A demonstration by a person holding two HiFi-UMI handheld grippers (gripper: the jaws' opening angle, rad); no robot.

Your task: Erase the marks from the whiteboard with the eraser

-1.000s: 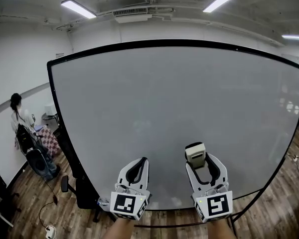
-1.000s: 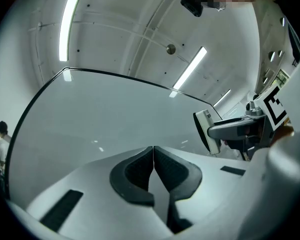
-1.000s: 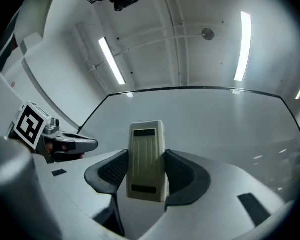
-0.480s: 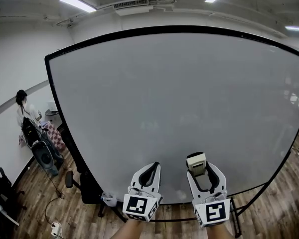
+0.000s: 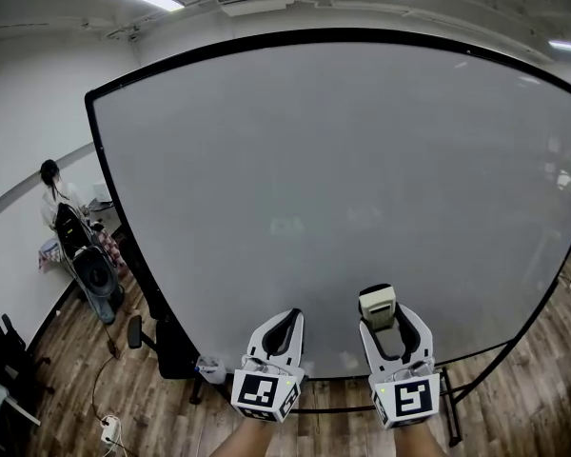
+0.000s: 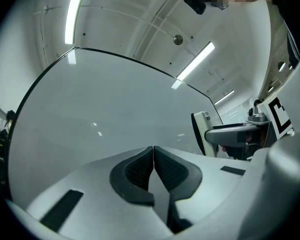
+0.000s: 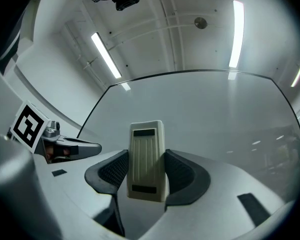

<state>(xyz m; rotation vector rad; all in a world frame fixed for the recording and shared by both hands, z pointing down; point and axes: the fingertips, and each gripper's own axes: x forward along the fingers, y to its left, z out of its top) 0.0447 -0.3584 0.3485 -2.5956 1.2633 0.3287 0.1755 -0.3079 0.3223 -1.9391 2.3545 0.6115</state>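
A large black-framed whiteboard (image 5: 343, 179) fills the head view; faint smudges show near its lower middle and I see no clear marks. My right gripper (image 5: 379, 305) is shut on a cream eraser (image 5: 377, 306), held upright just before the board's lower part. In the right gripper view the eraser (image 7: 146, 159) sits clamped between the dark pads (image 7: 112, 171). My left gripper (image 5: 287, 320) hangs beside it, jaws pressed together with nothing between them; in the left gripper view (image 6: 153, 154) the whiteboard (image 6: 100, 119) lies ahead and the eraser (image 6: 201, 132) shows at the right.
A person (image 5: 52, 193) stands far left beside bags and a black case (image 5: 95, 274). A chair base (image 5: 138, 336) and a power strip (image 5: 109, 430) lie on the wooden floor. The board's stand legs (image 5: 457, 388) sit below its lower edge.
The view has tilted so the board sits higher and larger. Both grippers sank lower in view and stay side by side; the eraser remains held.
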